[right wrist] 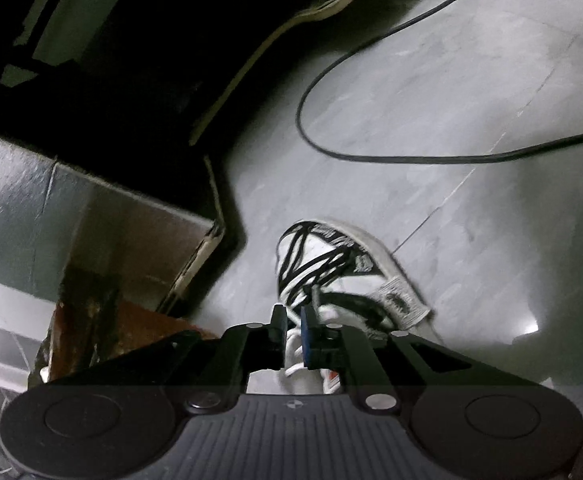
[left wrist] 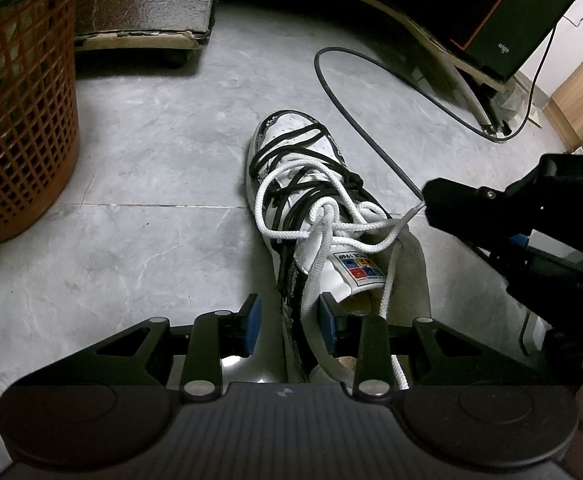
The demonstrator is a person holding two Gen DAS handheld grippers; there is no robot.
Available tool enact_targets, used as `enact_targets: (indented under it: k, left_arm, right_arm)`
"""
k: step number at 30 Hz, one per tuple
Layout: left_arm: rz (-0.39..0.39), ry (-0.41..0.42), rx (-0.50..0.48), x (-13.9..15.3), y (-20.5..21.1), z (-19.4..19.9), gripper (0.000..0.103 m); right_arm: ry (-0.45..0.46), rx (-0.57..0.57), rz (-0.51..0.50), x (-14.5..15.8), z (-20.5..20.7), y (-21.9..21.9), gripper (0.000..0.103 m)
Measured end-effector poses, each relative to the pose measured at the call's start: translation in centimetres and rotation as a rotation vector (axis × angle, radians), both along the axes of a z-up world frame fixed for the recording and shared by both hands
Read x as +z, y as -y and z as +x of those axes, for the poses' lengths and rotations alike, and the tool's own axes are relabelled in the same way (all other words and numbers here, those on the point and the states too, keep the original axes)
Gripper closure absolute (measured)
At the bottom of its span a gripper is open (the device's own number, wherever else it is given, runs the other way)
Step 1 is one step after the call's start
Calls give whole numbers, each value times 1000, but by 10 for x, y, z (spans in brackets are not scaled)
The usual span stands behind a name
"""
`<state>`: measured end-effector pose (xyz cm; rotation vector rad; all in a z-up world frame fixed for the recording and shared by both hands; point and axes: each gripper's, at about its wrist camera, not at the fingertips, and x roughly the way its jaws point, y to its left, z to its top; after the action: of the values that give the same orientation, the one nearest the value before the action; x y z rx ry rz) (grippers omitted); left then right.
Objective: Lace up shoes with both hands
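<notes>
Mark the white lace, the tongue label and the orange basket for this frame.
white lace (left wrist: 291,236): left wrist view, on the loose loop left of the knot.
tongue label (left wrist: 358,267): left wrist view, on its coloured squares.
orange basket (left wrist: 19,120): left wrist view, on its mesh wall.

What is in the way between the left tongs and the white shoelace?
Nothing visible is in the way. A strand of the white lace already runs down between the fingers of the open left tongs, next to the side of the shoe. The fingers do not seem to press on it yet.
</notes>
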<state>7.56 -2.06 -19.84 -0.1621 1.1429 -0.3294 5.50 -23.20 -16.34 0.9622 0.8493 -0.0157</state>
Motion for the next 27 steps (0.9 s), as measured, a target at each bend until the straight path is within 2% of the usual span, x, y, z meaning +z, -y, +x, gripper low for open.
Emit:
enact_targets:
  k: [4,9,17,27]
  left_arm:
    - [-5,1,2,-1,-1,0,67]
    - [-10,-1,6,-2,-2,0,67]
    - [-16,-9,15,-3,-2,0,67]
    - [-21,-14,18,-5,-2,0,66]
  right_arm:
    - [-6,6,94,-5,0,-6,88]
    - [-47,22,111,-14,1,-15,87]
    - [-112,-68,250,-39,-4,-12,87]
    - [-152,-126,280,-52,-4,-9,86]
